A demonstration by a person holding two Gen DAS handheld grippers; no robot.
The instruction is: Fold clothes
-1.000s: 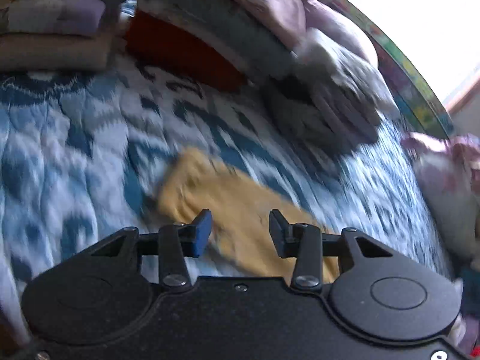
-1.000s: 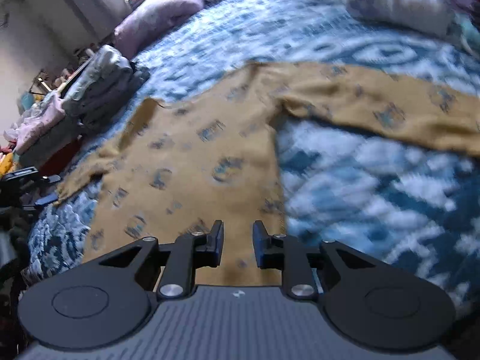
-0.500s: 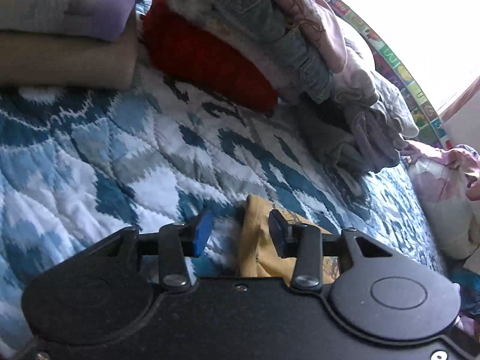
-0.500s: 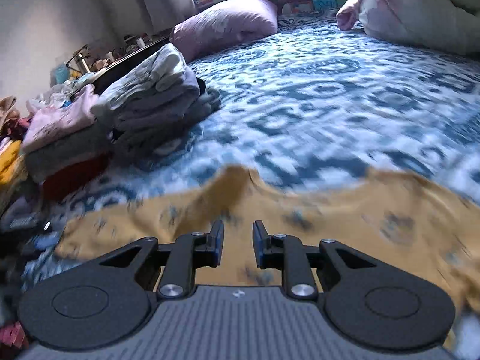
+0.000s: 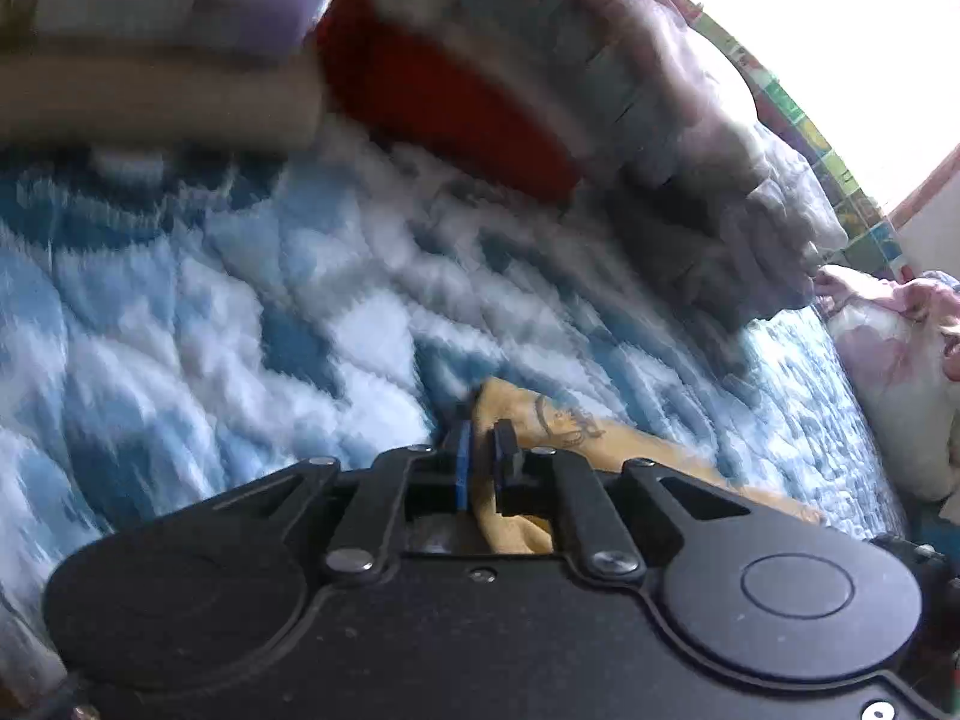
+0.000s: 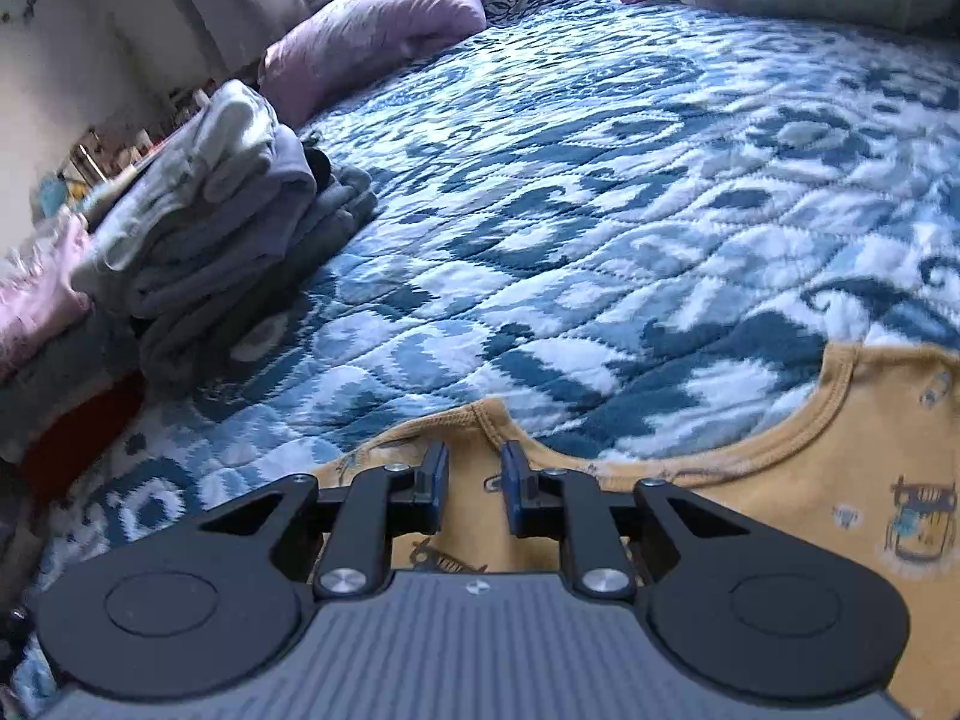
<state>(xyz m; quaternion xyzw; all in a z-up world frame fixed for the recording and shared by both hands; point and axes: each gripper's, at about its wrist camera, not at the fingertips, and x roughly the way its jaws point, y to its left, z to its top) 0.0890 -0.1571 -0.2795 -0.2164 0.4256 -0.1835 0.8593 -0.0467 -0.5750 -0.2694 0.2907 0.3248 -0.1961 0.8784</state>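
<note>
The left claw [image 5: 482, 461] is pinching a fold of the yellow shirt [image 5: 558, 426] between its narrowly set fingers, at the cloth's edge on the blue-and-white quilt [image 5: 210, 312]. The right claw [image 6: 474, 483] is hovering with its fingers spread over the shirt [image 6: 810, 492] near the collar, gripping nothing. The shirt is lying flat on the bed's quilt [image 6: 600, 210]. A stack of folded clothes [image 6: 210, 228] is sitting to the left, a purple pillow [image 6: 372, 30] beyond it.

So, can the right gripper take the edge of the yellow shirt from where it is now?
Probably yes: the right gripper is open right over the yellow shirt edge, with nothing between.
</note>
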